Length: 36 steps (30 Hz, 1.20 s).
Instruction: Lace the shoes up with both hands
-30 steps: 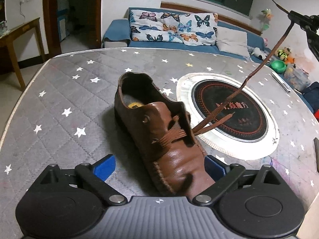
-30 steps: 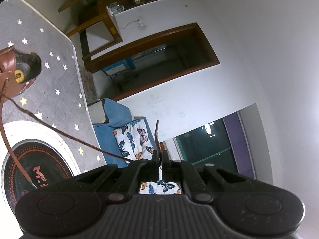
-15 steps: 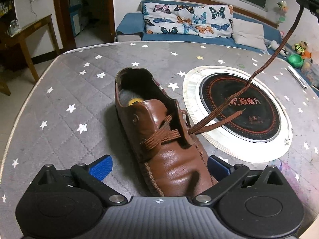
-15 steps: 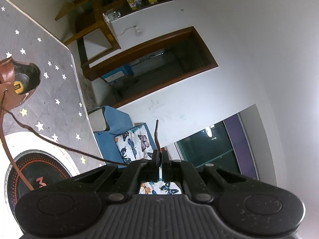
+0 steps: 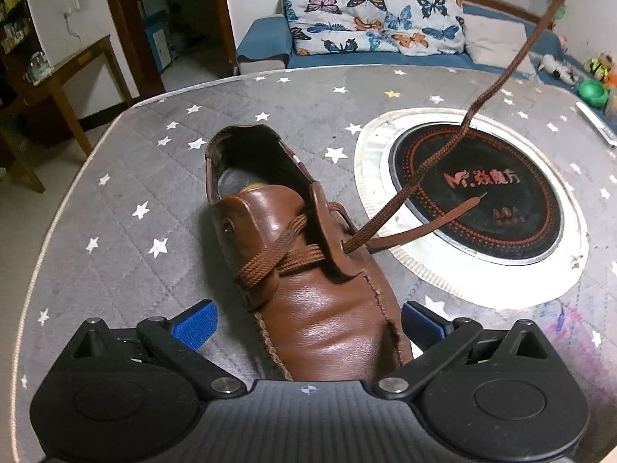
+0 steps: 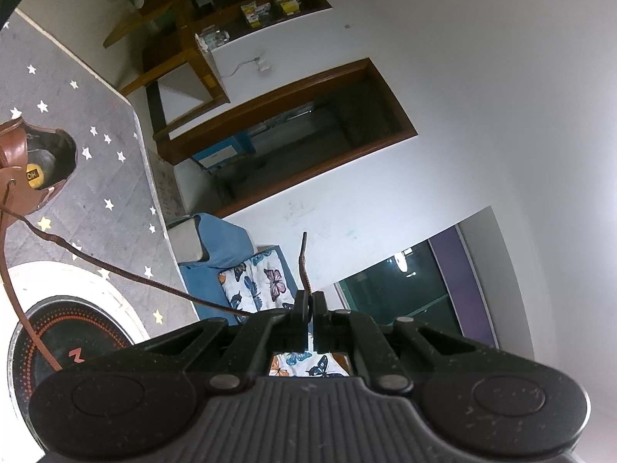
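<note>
A brown leather shoe (image 5: 308, 277) lies on the grey star-patterned table cover (image 5: 123, 200), toe toward the left wrist camera. My left gripper (image 5: 308, 322) is open, its blue-padded fingers (image 5: 196, 322) on either side of the toe, apart from the leather. One brown lace (image 5: 482, 92) runs taut from an eyelet up to the top right. The other lace end (image 5: 435, 223) lies loose on the cooktop. In the right wrist view my right gripper (image 6: 308, 297) is shut on the lace (image 6: 154, 281), whose tip (image 6: 303, 258) sticks out past the fingers; the shoe (image 6: 27, 169) shows at the left edge.
A round black induction cooktop (image 5: 474, 196) with a silver ring is set into the table right of the shoe. Behind the table stands a blue sofa with butterfly cushions (image 5: 374, 23). A wooden side table (image 5: 58, 77) is at the left, toys (image 5: 594, 88) at the right.
The left gripper has moved in over the shoe and tilted down, so the shoe fills more of its view. The right gripper has stayed shut on the lace, barely moving.
</note>
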Motion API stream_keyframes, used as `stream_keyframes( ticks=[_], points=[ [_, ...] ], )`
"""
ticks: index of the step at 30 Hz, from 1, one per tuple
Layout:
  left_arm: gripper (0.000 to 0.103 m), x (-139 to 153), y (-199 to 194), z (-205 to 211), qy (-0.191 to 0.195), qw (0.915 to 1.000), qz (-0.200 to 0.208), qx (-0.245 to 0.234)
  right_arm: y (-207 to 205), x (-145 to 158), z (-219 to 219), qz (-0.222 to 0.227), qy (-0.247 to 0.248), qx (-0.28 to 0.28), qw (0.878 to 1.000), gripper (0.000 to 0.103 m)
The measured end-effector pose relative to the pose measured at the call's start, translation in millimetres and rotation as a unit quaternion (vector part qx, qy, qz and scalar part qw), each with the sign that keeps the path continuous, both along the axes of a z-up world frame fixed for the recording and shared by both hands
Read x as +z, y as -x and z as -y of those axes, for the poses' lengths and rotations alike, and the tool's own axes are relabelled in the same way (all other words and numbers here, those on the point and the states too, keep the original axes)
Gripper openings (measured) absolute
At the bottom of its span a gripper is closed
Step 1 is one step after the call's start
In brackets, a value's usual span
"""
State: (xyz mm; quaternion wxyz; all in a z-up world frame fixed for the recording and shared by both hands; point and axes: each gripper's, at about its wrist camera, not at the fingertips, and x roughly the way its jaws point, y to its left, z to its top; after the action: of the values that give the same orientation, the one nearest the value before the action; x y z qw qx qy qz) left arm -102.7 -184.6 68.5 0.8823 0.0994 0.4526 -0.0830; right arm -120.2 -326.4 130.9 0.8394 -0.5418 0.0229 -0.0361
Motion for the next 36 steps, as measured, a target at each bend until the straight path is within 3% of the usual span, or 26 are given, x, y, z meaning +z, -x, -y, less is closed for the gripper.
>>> stream_keyframes(
  ticks=[18,23,36],
  points=[
    [0.103,-21.1,-5.8,28.1,-0.043,0.9980,-0.028,0.035,8.1,11.2,-1.6,0.023,-0.009,0.020,0.999,0.001],
    [0.103,-27.9,-6.1,22.4,-0.030,0.9980,-0.038,0.041,9.5,12.9,-3.9,0.026,-0.010,0.022,0.999,0.001],
    [0.094,-22.6,5.2,-4.3,-0.017,0.9983,-0.038,-0.040,13.1,18.3,-21.2,0.028,-0.008,0.032,0.999,0.001]
  ],
)
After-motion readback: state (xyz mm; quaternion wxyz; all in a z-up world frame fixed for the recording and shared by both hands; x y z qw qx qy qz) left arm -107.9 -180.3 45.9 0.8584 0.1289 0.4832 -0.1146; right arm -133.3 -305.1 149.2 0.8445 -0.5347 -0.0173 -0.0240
